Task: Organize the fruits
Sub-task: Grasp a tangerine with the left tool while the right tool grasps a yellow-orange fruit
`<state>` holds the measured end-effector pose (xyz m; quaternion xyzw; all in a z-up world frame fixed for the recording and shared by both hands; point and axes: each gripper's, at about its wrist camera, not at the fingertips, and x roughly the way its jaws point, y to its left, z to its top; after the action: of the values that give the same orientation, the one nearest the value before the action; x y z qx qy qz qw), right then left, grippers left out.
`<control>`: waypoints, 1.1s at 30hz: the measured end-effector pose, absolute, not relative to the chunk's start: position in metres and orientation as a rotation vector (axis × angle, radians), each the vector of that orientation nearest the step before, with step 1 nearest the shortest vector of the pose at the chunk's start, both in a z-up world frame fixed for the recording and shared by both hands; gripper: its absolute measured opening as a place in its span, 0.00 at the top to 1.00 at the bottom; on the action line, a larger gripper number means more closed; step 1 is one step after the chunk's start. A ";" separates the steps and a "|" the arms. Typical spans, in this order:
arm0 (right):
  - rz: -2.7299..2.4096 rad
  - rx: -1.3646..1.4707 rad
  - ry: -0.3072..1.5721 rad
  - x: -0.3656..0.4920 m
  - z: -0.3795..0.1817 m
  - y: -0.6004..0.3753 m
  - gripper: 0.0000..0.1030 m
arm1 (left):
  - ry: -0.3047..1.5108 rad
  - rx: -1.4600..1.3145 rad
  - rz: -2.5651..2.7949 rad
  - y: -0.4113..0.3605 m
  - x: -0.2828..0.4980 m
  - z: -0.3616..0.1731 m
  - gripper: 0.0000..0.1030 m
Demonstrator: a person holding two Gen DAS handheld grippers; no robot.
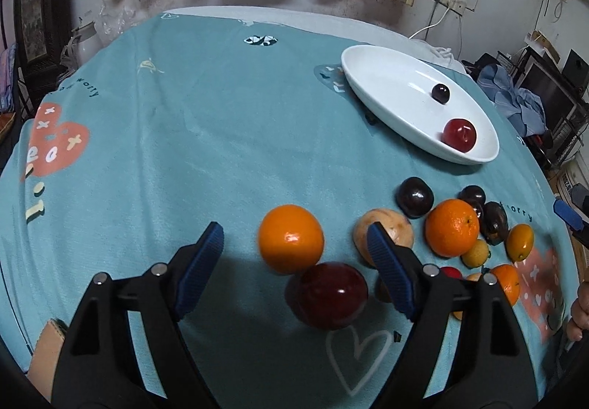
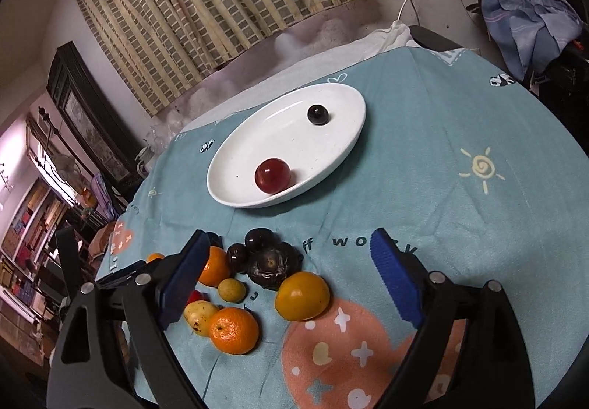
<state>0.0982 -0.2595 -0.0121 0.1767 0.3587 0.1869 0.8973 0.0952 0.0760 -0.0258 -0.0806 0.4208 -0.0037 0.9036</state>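
Observation:
My left gripper (image 1: 295, 226) is open over the teal cloth. An orange (image 1: 291, 239) and a dark red fruit (image 1: 331, 295) lie loose between its fingers, untouched by the pads. A tan fruit (image 1: 390, 221) sits partly behind its right finger. Further right lie a dark plum (image 1: 415, 196) and a second orange (image 1: 452, 228). My right gripper (image 2: 291, 236) is open too, above a cluster: a yellow-orange fruit (image 2: 302, 295), a mandarin (image 2: 233, 330), a dark mangosteen (image 2: 270, 265) and plums (image 2: 258, 238). The white oval plate (image 2: 353, 136) holds a red fruit (image 2: 273, 175) and a small dark fruit (image 2: 318, 114).
The teal cloth (image 1: 184, 136) covers a round table with bare room on its left half. A cardboard box (image 1: 48, 346) shows at the near left edge. A hand (image 1: 579, 306) is at the far right. A chair with blue clothes (image 2: 530, 15) stands behind the table.

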 end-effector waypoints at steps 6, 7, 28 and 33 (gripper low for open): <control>0.401 0.315 0.759 0.095 -0.016 -0.252 0.14 | 0.908 -0.193 -0.040 0.075 0.099 -0.034 0.37; 0.401 0.310 0.762 0.095 -0.017 -0.251 0.14 | 0.916 -0.206 -0.053 0.075 0.101 -0.036 0.39; 0.480 0.322 0.929 0.102 -0.045 -0.244 0.40 | 0.893 -0.338 -0.092 0.091 0.104 -0.035 0.63; 0.455 0.287 0.960 0.102 -0.051 -0.241 0.41 | 0.892 -0.335 -0.092 0.092 0.103 -0.035 0.63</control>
<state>0.1018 -0.2414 -0.0512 0.1364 0.4563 0.2160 0.8524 0.1033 0.0924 -0.0350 -0.1613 0.4292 -0.0445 0.8876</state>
